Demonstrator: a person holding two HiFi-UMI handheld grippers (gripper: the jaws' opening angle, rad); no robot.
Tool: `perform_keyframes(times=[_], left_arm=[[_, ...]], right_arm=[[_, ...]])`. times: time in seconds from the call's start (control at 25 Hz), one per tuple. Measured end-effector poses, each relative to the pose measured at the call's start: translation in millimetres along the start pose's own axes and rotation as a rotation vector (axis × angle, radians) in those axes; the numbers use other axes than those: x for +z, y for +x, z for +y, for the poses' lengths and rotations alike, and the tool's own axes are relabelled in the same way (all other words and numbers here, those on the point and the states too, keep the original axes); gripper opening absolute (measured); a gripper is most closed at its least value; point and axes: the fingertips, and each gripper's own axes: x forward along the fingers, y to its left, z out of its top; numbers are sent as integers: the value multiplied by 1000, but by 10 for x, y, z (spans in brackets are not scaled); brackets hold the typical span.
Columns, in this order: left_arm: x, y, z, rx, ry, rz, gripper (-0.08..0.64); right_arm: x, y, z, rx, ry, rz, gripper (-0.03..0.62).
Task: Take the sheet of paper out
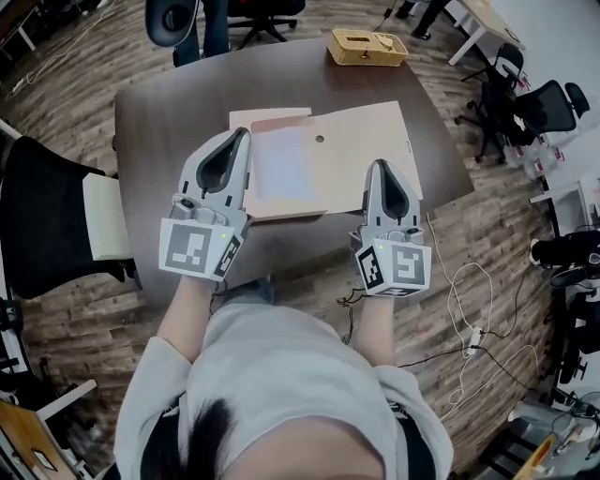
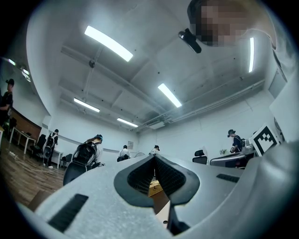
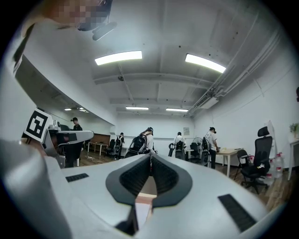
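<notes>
A brown paper envelope [image 1: 361, 141] lies open and flat on the dark table [image 1: 159, 122]. A white sheet of paper [image 1: 281, 169] rests on its left half. My left gripper [image 1: 247, 133] hovers over the envelope's left edge, beside the sheet, with its jaws shut and nothing between them. My right gripper [image 1: 379, 164] points over the envelope's near right edge, shut and empty too. In the left gripper view the closed tips [image 2: 154, 158] meet in front of the table. In the right gripper view the tips [image 3: 150, 156] also meet, with the pale sheet just below them.
A woven basket [image 1: 367, 47] stands at the table's far edge. A black office chair [image 1: 47, 225] is at the left, another [image 1: 178, 23] beyond the table, more chairs [image 1: 544, 103] at the right. White cables [image 1: 469, 300] lie on the wooden floor. Several people stand far back.
</notes>
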Motion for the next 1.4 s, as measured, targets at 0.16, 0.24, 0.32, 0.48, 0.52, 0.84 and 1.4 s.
perform_keyframes(times=[0.16, 0.24, 0.32, 0.48, 0.52, 0.84, 1.4], left_arm=[[-97, 138, 166, -8, -3, 13, 9], [-157, 207, 248, -12, -9, 21, 9], [-224, 259, 323, -15, -17, 30, 9], [-381, 347, 465, -23, -39, 53, 9], [-425, 365, 499, -25, -45, 59, 9], [-768, 436, 690, -46, -89, 108, 9], [-1091, 484, 773, 5, -104, 170, 9]], right_arm=[[-57, 230, 11, -3, -2, 13, 17], [-104, 346, 17, -2, 8, 25, 17], [-173, 451, 26, 0, 24, 43, 17], [-347, 664, 57, 4, 40, 91, 17], [-402, 716, 68, 6, 48, 105, 17], [-931, 999, 129, 27, 165, 246, 17], [-1935, 1397, 129, 197, 359, 608, 18]])
